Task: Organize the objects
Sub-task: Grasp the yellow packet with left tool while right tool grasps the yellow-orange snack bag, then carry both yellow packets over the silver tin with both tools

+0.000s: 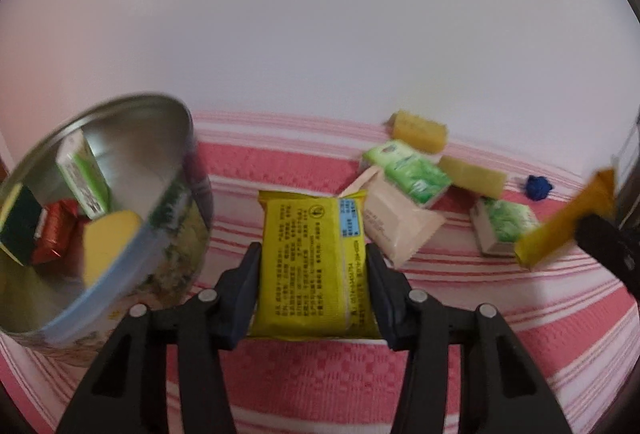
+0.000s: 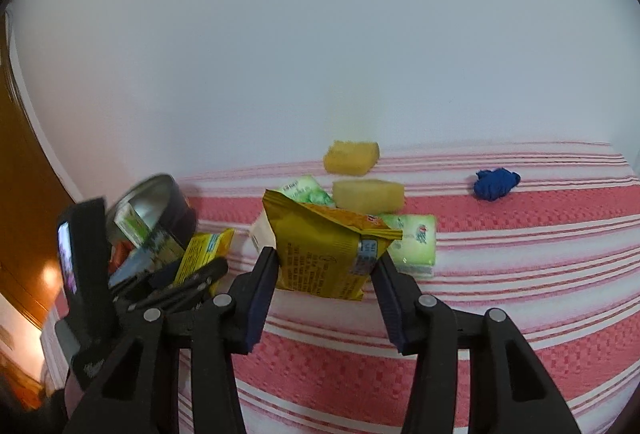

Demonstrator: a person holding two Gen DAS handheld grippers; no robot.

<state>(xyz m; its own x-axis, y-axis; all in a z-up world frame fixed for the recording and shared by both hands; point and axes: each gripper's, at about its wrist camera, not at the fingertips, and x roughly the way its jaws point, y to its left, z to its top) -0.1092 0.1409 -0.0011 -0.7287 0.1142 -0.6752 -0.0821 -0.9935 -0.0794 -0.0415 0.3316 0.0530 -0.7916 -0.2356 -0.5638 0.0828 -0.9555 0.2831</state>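
Left gripper (image 1: 314, 266): jaws clamped on a yellow printed packet (image 1: 312, 266), one pad against each long edge. The packet is lifted clear of the cloth, printed back facing the camera.

Right gripper (image 2: 324, 266): jaws pressed against the sides of a mustard-yellow snack pouch (image 2: 324, 250), which stands upright between them, crimped top edge tilted toward the right. No earlier picture is given for either gripper.

Surface: a woven cloth (image 1: 320, 374) in broad pink and white bands with thin pink stripes covers the work area from the near edge to the wall.

Near left: a round metal tin (image 1: 168, 234), open, with a printed outer wall. Inside it lie a green-and-white carton (image 1: 82, 178), a red foil piece (image 1: 52, 234), a dark green item and a yellow block (image 1: 108, 246).

Middle distance, loose on the cloth: a beige packet (image 1: 394, 226), partly behind the held yellow packet; two green tissue packs (image 1: 412, 170) (image 1: 506, 226), the first resting on the beige packet; two yellow sponges (image 1: 420, 130) (image 1: 474, 174), one near the wall, one just beside the first tissue pack. A small blue crumpled object (image 2: 496, 184) lies well apart to the right.

Far: a plain white wall (image 2: 320, 34) rises directly behind the cloth. In the right wrist view, a brown wooden panel (image 2: 24, 154) borders the wall at the left edge.
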